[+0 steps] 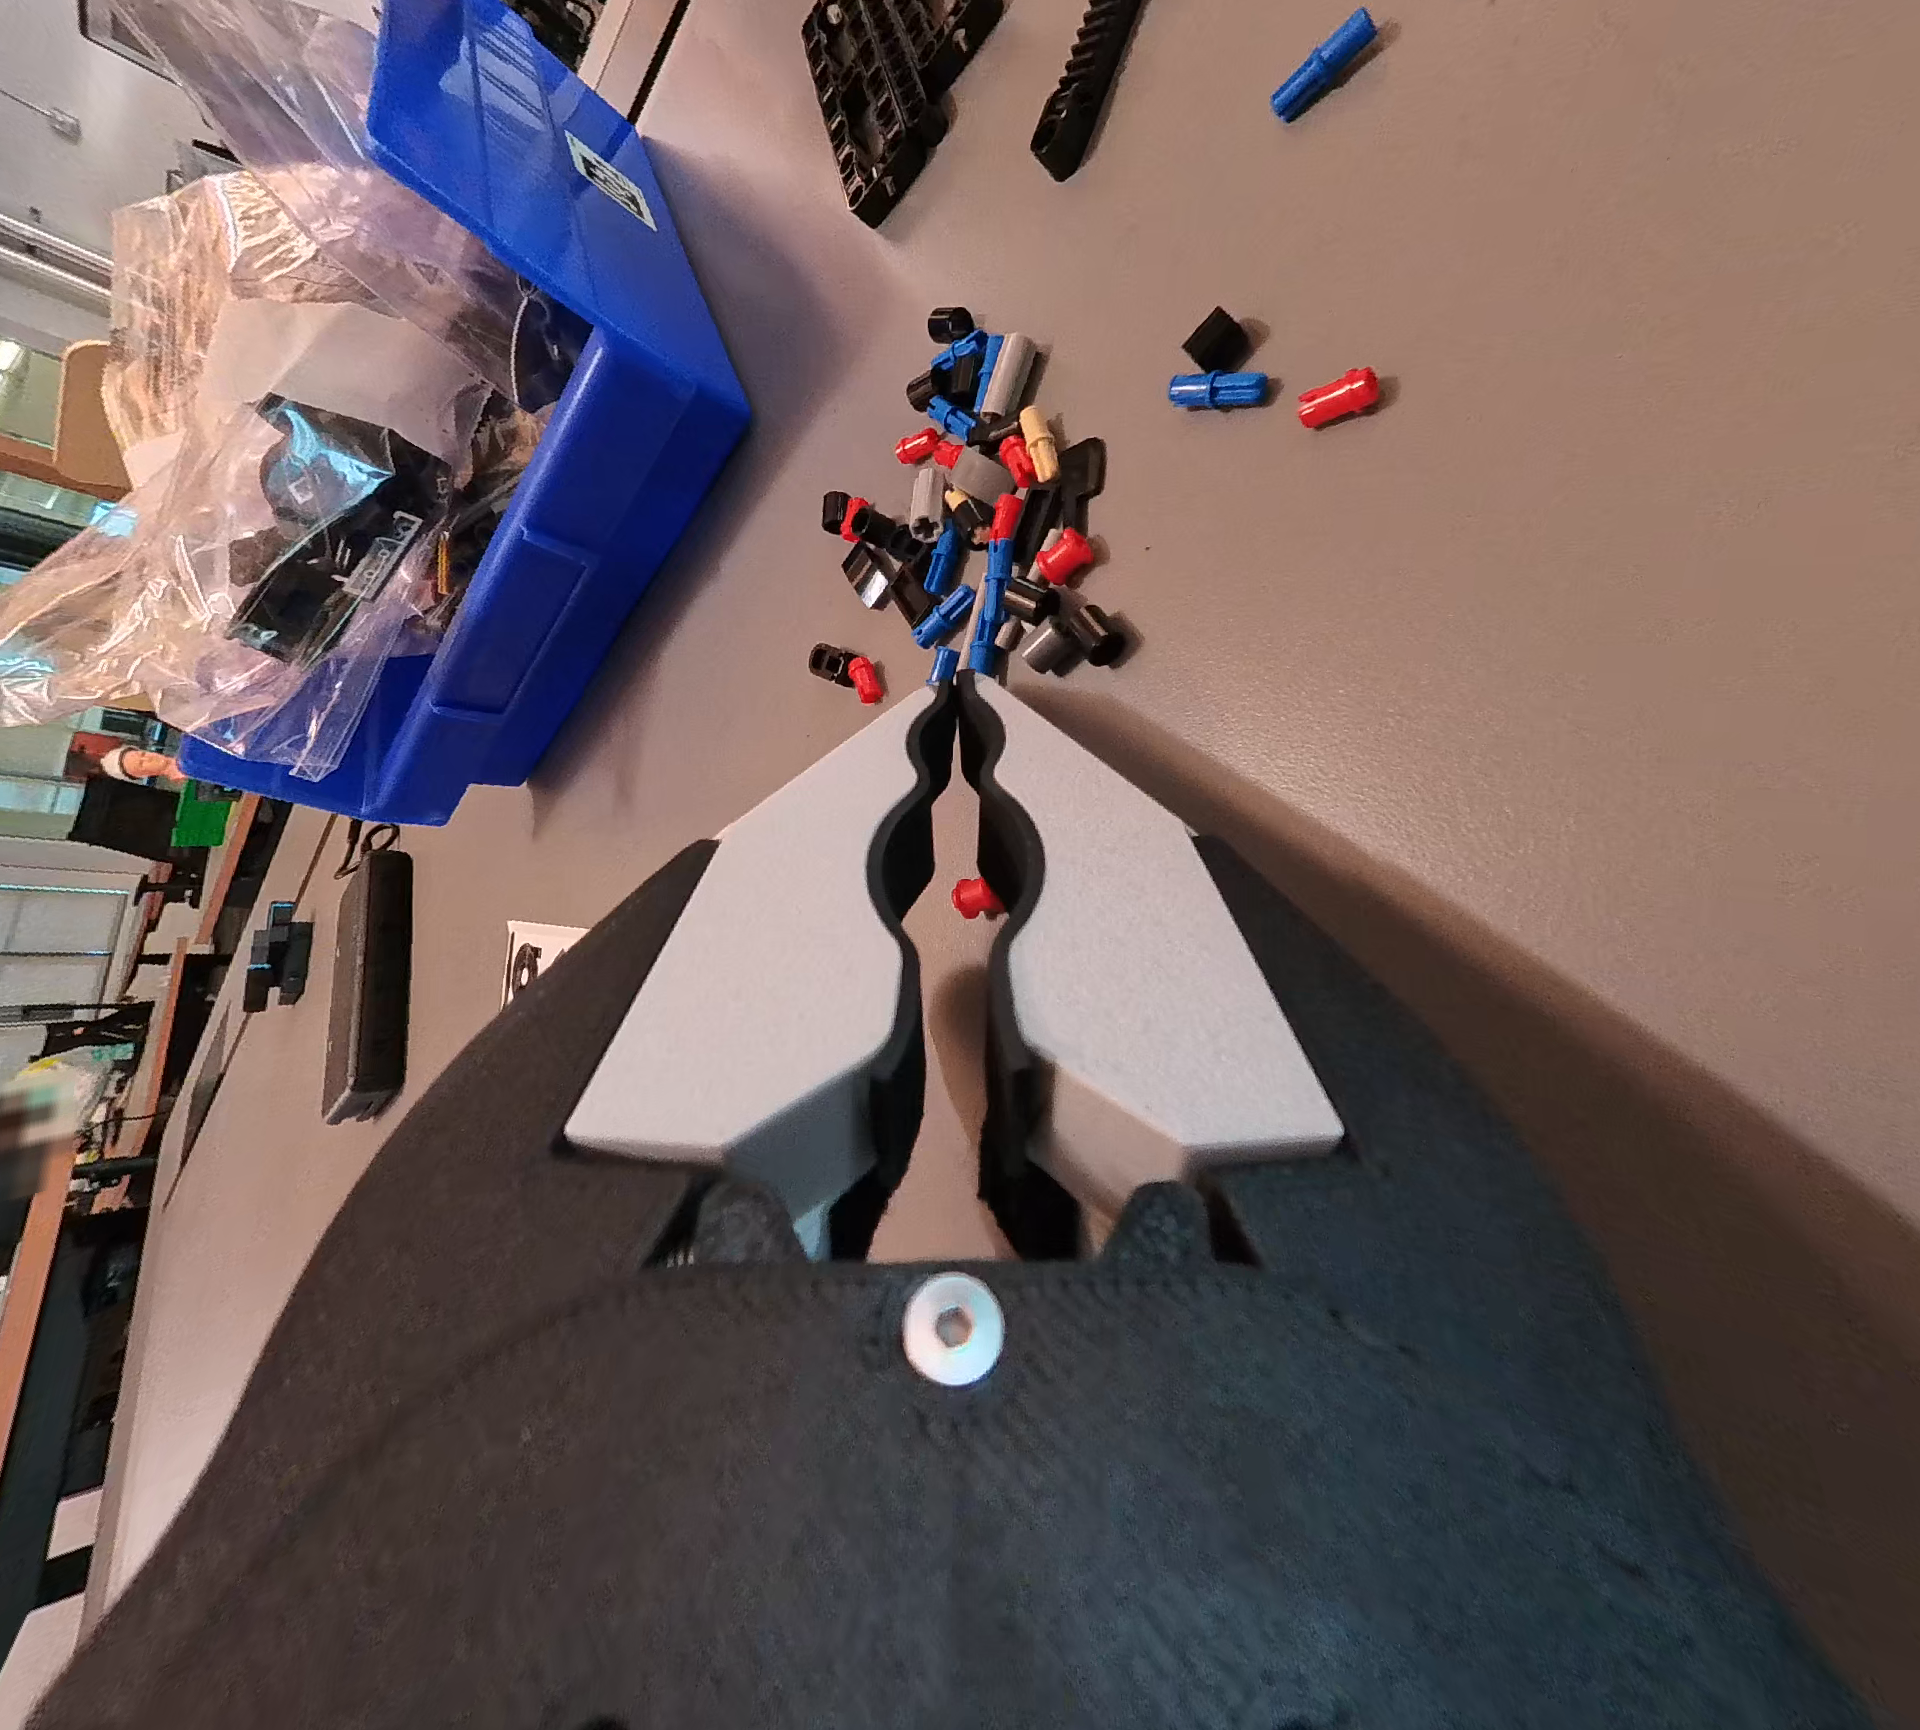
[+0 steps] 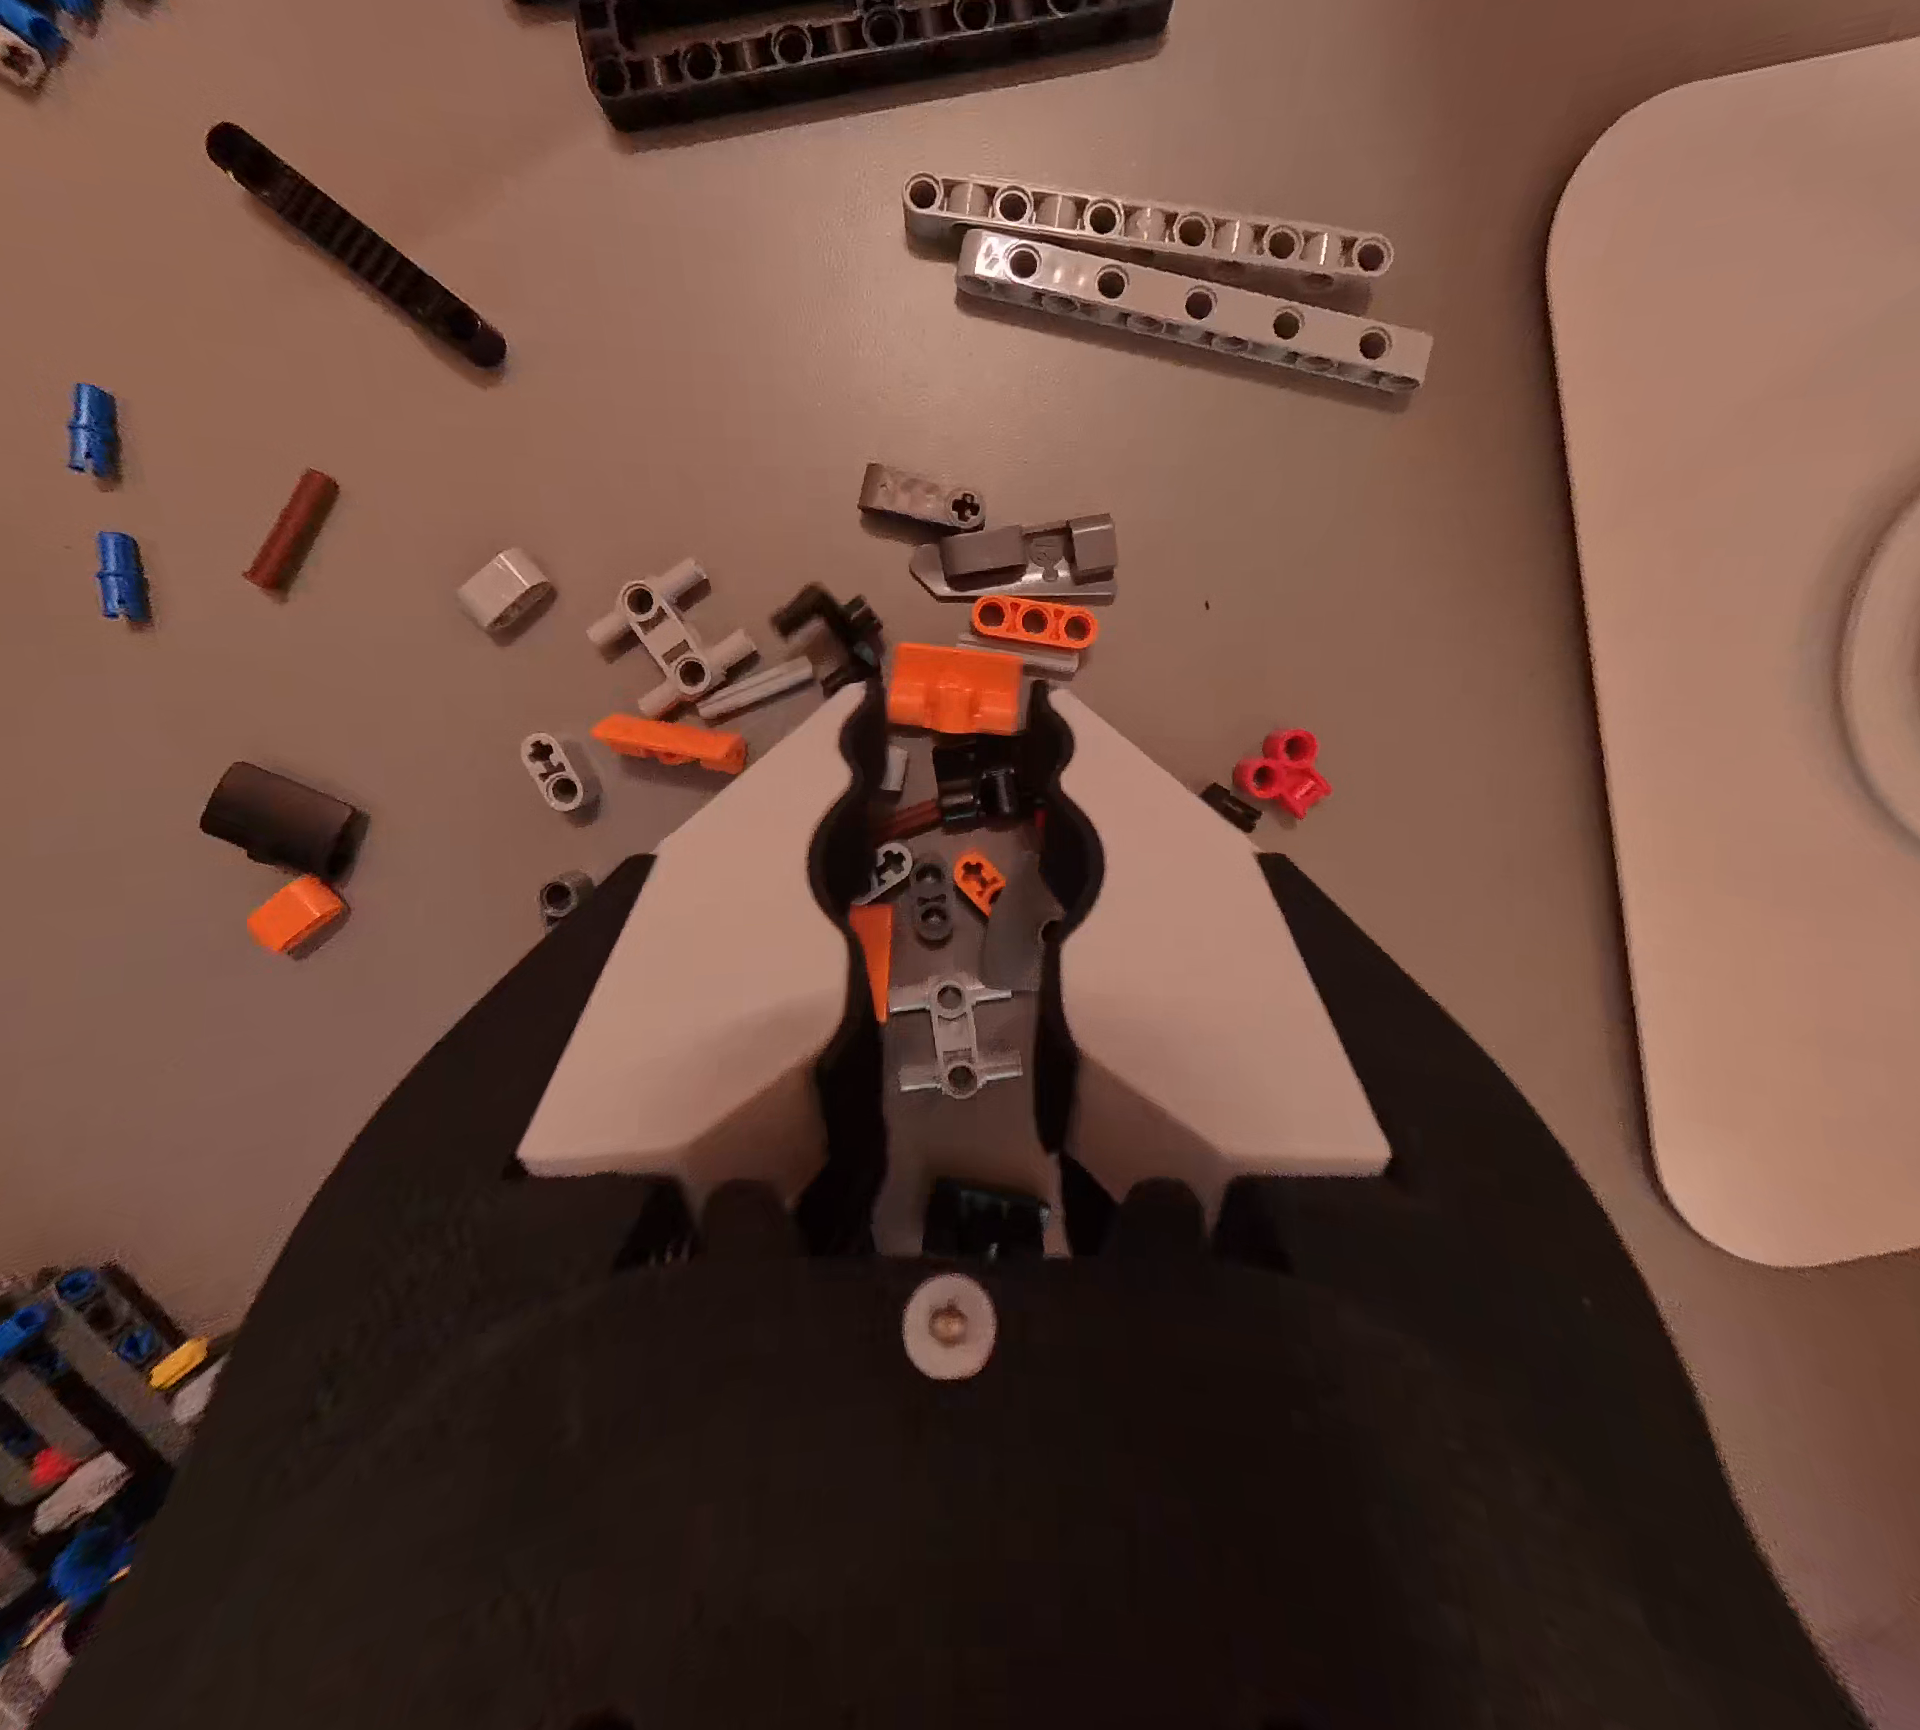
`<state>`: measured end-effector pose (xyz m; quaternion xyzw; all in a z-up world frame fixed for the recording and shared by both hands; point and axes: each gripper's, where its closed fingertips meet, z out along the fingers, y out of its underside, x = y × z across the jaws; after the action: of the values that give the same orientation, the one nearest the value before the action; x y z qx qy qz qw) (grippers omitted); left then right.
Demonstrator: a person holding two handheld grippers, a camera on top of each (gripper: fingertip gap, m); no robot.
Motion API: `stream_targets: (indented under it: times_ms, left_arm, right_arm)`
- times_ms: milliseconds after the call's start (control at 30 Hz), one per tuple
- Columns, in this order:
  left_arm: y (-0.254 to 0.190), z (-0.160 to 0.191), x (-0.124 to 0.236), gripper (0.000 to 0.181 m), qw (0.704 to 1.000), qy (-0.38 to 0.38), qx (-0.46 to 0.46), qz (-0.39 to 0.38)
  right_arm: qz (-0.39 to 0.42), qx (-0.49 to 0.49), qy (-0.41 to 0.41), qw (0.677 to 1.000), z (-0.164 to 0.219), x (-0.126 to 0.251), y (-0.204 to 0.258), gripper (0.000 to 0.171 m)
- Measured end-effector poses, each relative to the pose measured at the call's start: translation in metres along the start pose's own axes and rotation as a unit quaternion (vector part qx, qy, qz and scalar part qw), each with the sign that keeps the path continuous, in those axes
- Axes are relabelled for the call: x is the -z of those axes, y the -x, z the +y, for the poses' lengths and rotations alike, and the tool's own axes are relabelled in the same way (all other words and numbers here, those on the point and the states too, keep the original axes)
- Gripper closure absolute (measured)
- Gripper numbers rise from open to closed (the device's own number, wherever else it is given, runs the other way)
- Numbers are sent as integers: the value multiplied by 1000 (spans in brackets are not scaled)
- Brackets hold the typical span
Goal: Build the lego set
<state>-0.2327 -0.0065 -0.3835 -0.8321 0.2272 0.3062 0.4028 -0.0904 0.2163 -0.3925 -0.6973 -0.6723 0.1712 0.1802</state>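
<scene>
In the left wrist view my left gripper (image 1: pixel 954 693) hangs at the near edge of a pile of small red, blue, black and grey pins (image 1: pixel 977 517). Its jaws are closed on a thin grey axle (image 1: pixel 985 610) that sticks forward over the pile. In the right wrist view my right gripper (image 2: pixel 956 693) is over a scatter of grey, black and orange parts. Its jaws sit against both sides of an orange piece (image 2: pixel 951 688). Two grey beams (image 2: pixel 1174 267) and stacked black frames (image 2: pixel 873 7) lie beyond it.
A blue bin (image 1: pixel 582 392) holding clear plastic bags (image 1: pixel 260 433) stands left of the pin pile. Black frames (image 1: pixel 904 18), a black toothed bar (image 1: pixel 1107 18) and loose blue pins (image 1: pixel 1325 65) lie farther off. A white tray (image 2: pixel 1766 537) sits at the right. A part-built assembly (image 2: pixel 73 1389) is at the lower left. One gripper's finger ends stand about 25 cm off the other's.
</scene>
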Motion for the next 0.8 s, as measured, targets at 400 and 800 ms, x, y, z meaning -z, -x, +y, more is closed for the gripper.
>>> stream_targets:
  times_ms: [400,800]
  left_arm:
    - [1,-1,0,181,1000,-2,-2,-1]
    - [2,0,0,181,1000,-2,-3,-1]
  right_arm:
    - [-9,-18,-55,998,-4,44,0,150]
    - [127,-178,-25,975,224,209,23,150]
